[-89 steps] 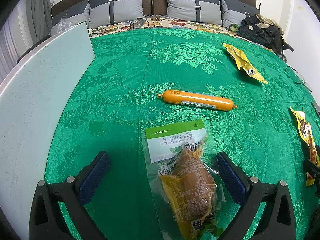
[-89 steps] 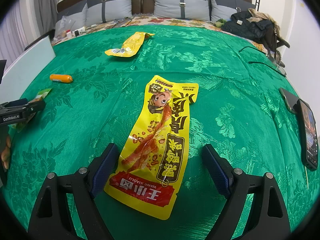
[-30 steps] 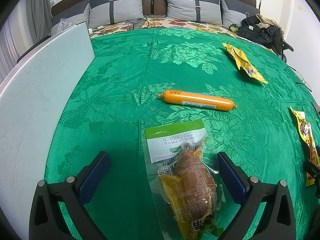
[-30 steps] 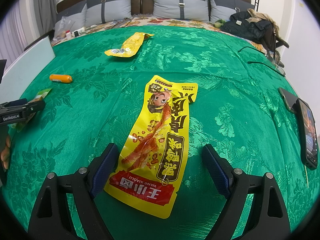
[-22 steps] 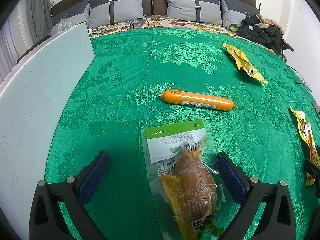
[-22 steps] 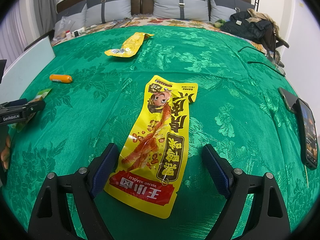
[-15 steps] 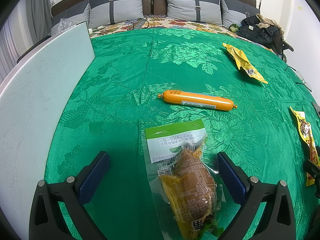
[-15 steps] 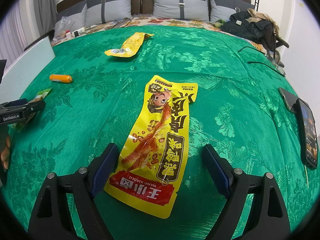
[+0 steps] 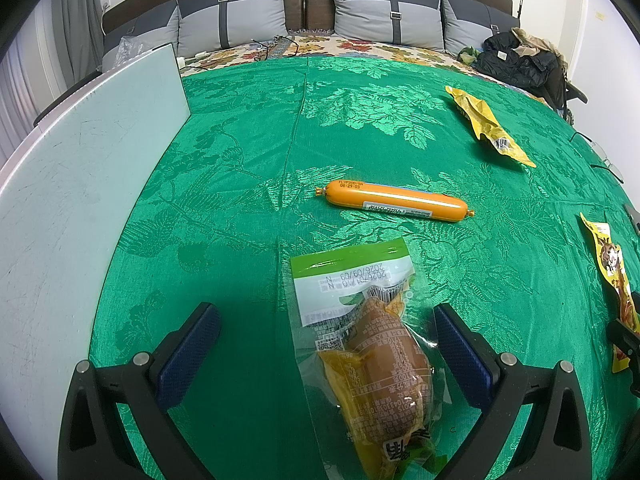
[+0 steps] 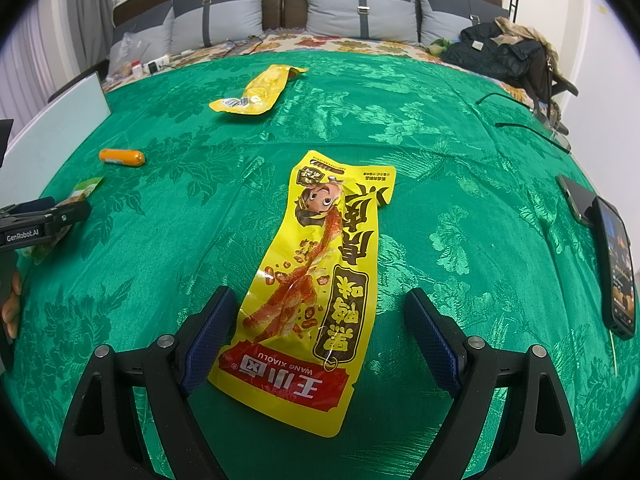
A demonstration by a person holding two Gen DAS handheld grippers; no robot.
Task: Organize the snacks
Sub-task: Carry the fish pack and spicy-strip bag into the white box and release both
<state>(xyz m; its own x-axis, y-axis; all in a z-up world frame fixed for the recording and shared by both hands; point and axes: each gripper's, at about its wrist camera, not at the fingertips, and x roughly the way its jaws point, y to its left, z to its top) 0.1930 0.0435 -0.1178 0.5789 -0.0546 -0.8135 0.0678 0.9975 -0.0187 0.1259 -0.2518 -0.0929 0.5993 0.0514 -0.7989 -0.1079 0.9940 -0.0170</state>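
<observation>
My left gripper [image 9: 326, 332] is open, its fingers either side of a clear packet with a green-and-white top and a brown snack inside [image 9: 368, 344], lying on the green bedspread [image 9: 240, 152]. An orange sausage [image 9: 394, 202] lies just beyond it. My right gripper [image 10: 320, 316] is open around the lower end of a long yellow snack packet with a cartoon face [image 10: 320, 264]. A second plain yellow packet [image 10: 256, 90] lies farther back; it also shows in the left wrist view [image 9: 486, 126]. The sausage [image 10: 122, 157] shows small at the left in the right wrist view.
A pale white board [image 9: 68, 184] lies along the left edge of the bed. Two phones [image 10: 614, 264] lie at the right edge. Grey pillows [image 9: 384, 12] line the headboard, a dark jacket [image 10: 500, 56] sits at the far right, and cables [image 10: 520, 126] lie beside it.
</observation>
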